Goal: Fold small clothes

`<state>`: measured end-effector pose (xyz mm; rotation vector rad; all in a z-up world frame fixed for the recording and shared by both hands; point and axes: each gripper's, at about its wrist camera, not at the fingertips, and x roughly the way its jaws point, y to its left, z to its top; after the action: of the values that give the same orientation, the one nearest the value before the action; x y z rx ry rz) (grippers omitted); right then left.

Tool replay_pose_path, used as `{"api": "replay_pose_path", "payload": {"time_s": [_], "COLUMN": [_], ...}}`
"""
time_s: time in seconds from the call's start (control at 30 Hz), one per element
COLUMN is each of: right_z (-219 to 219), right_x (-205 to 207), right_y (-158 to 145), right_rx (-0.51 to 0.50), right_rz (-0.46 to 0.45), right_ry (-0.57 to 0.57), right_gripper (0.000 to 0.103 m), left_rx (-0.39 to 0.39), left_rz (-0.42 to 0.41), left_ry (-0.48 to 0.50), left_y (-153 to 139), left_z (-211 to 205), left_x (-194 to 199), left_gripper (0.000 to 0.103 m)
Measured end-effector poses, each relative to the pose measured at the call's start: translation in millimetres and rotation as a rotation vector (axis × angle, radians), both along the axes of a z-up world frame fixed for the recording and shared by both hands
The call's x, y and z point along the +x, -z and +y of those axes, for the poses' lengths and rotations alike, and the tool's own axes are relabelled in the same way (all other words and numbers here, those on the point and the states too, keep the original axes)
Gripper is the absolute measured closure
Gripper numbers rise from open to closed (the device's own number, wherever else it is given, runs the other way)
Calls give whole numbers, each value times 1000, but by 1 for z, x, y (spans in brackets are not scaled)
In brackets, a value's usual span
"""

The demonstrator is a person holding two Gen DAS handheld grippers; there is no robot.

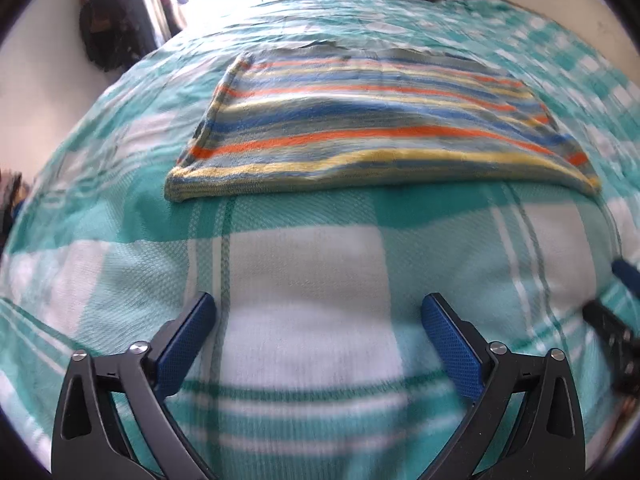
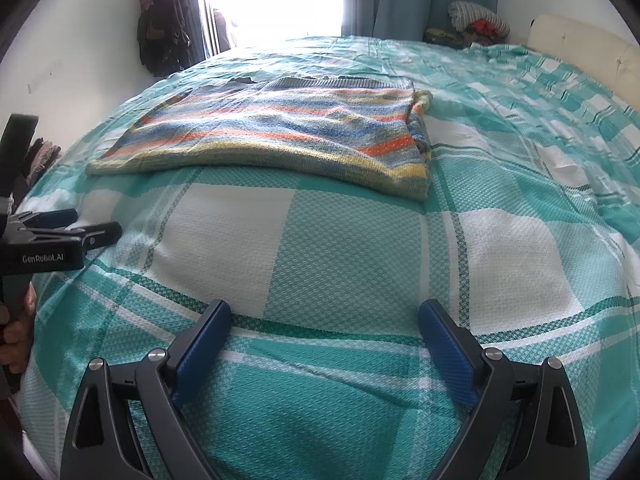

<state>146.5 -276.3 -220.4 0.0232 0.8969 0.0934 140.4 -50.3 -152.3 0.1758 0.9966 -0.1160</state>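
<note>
A striped knit garment (image 1: 360,120) in blue, orange and yellow lies folded flat on the bed; it also shows in the right wrist view (image 2: 280,136), with a folded-in edge on its right side. My left gripper (image 1: 320,312) is open and empty over the bedspread, short of the garment's near hem. My right gripper (image 2: 324,316) is open and empty, also short of the near hem. The left gripper shows from the side at the left edge of the right wrist view (image 2: 76,228). The right gripper's tip shows at the right edge of the left wrist view (image 1: 624,276).
A teal and white checked bedspread (image 2: 500,248) covers the bed. A pile of clothes (image 2: 476,24) sits at the far right corner by a curtain. Dark clothes (image 2: 160,32) hang on the wall at the left. A cream headboard (image 2: 580,44) is at the right.
</note>
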Motion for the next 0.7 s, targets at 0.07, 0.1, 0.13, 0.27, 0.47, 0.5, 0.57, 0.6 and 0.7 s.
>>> {"api": "replay_pose_path", "payload": {"time_s": [0.07,0.1,0.13,0.27,0.47,0.5,0.57,0.6,0.7], "right_z": [-13,-21,-34,-94,-164,-174,-185,-190,-193], "right_x": [-1,-3,-9,-20,10,26,53,71,126], "right_y": [-10,-15,-22,-44,-71,-76,-81,-82,-77], "right_rx": [81,130,197,361,463,458,462,470,514], "right_rz": [39,38,20,-44,-63,-49,-18,1,63], "right_ry": [-7,7,39,214,242,219,169,144,91], "right_gripper": [9,10,10,10,17,19,21,23,26], "left_rx": [22,21,13,-7,87,95,58,46,7], "left_rz": [-32,-57,-90,-126,-35,-39,-57,-46,-43], "left_ry": [92,140,215,431,573,572,563,557,529], "left_y": [-14,-21,-31,-48,-1,5,5,5,4], "left_z": [-18,-29,-48,-129,-245,-254,-260,-261,-258], "left_x": [-15,-22,-29,-24,28,34,43,49,56], "left_gripper": [2,2,2,3,26,28,73,89,94]}}
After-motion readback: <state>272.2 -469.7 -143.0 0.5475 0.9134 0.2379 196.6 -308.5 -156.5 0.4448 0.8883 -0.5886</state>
